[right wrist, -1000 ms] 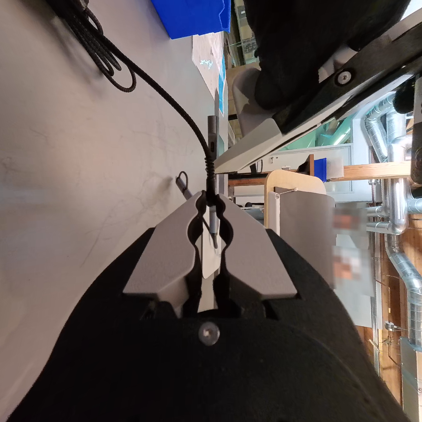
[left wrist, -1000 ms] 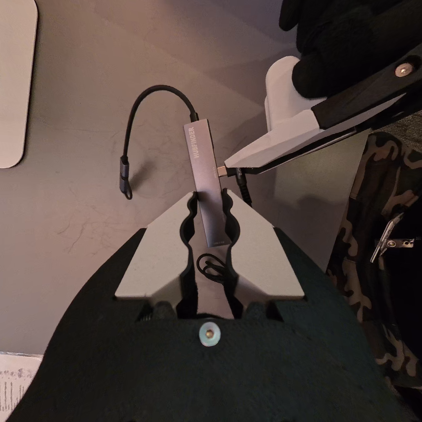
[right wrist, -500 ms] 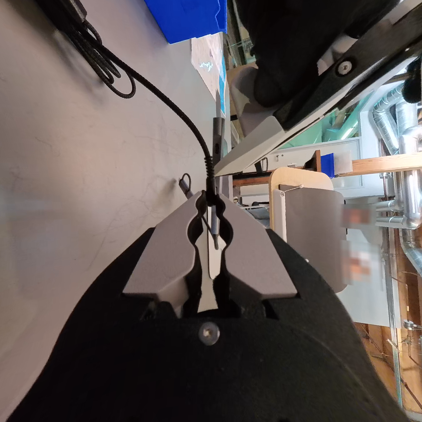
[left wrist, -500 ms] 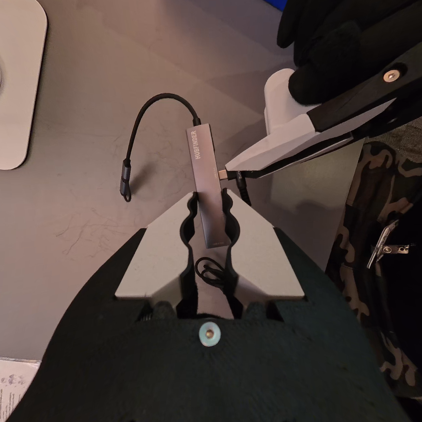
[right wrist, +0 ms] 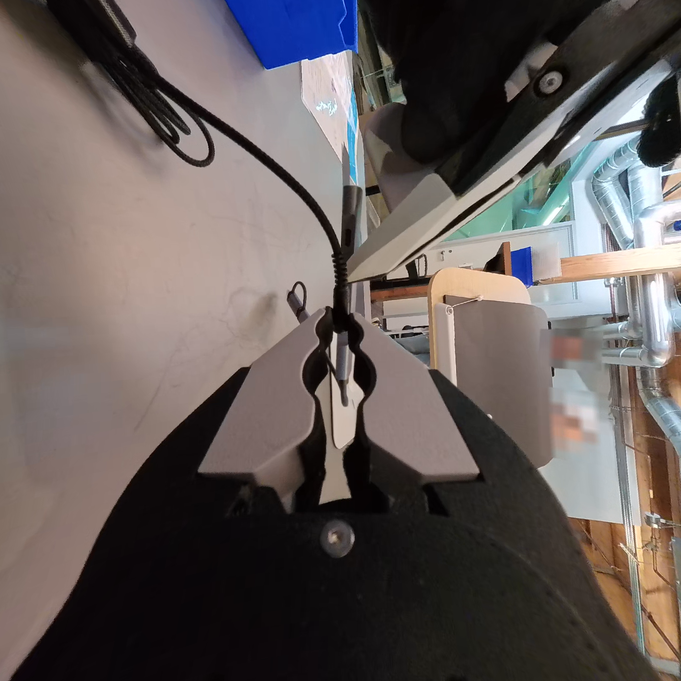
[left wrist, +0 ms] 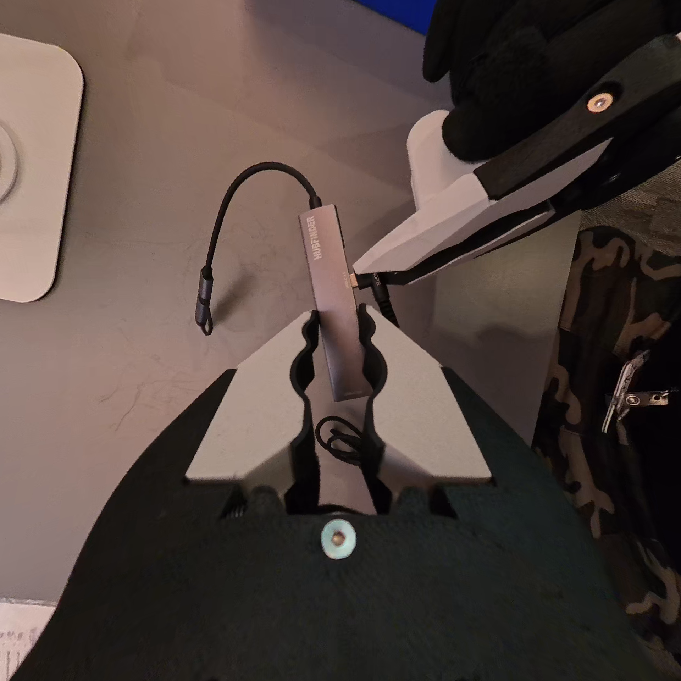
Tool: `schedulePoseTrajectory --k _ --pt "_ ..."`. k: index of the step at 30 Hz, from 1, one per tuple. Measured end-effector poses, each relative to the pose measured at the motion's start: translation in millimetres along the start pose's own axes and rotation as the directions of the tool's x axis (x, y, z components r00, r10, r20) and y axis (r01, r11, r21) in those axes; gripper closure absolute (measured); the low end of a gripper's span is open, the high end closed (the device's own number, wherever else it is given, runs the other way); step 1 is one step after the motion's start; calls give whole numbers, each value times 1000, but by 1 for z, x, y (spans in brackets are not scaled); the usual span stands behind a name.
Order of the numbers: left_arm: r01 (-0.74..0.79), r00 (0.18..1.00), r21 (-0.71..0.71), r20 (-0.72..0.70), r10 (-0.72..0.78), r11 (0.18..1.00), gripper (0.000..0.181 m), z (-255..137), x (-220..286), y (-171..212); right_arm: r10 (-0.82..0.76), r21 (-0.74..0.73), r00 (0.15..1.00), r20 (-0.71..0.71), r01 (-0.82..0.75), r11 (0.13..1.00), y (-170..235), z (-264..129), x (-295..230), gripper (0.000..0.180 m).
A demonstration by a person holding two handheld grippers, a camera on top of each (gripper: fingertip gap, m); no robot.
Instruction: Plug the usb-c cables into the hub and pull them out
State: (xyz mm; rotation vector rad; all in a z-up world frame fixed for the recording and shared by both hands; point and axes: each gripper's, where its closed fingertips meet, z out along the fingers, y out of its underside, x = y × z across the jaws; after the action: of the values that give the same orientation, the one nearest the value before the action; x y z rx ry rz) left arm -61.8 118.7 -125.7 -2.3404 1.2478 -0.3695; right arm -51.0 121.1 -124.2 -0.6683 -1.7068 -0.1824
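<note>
My left gripper [left wrist: 338,314] is shut on the lower half of a slim grey hub [left wrist: 328,265] and holds it above the grey table [left wrist: 147,331]. The hub's short black pigtail cable [left wrist: 236,191] arcs left to a grey connector [left wrist: 204,294]. My right gripper [right wrist: 339,317] is shut on the black plug of a braided usb-c cable [right wrist: 294,184]. In the left wrist view its fingers [left wrist: 423,243] come in from the right. The plug [left wrist: 370,283] sits in the hub's right side port, with a sliver of metal tip showing. The hub shows edge-on in the right wrist view [right wrist: 349,221].
A white rounded pad [left wrist: 33,166] lies at the far left. A coil of black cable [right wrist: 162,118] and a blue bin [right wrist: 294,29] are at the table's far side. A gloved hand [left wrist: 497,73] and camouflage clothing [left wrist: 608,368] are at the right, past the table edge. The grippers are tip to tip, or close to it.
The plug's metal tip has gone further into the hub's side port, so less of it shows. Both grippers have drifted slightly over the table while keeping their grips.
</note>
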Motion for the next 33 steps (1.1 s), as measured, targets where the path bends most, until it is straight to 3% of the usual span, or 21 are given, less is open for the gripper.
schedulePoseTrajectory --k 1,16,25,33 --pt "-7 1000 5 2 7 1000 161 0 0 0 -1 0 1000 2 1 1000 0 0 0 175" --pt "-43 993 36 108 39 998 162 5 -9 -2 26 -33 999 38 -25 999 8 8 -2 175" --pt "-31 976 87 218 11 996 161 10 -20 5 95 -77 991 94 -87 993 24 4 -5 161" --pt "1 971 3 238 -1 1000 161 61 -31 46 244 -181 950 192 -210 961 38 1 -18 160"
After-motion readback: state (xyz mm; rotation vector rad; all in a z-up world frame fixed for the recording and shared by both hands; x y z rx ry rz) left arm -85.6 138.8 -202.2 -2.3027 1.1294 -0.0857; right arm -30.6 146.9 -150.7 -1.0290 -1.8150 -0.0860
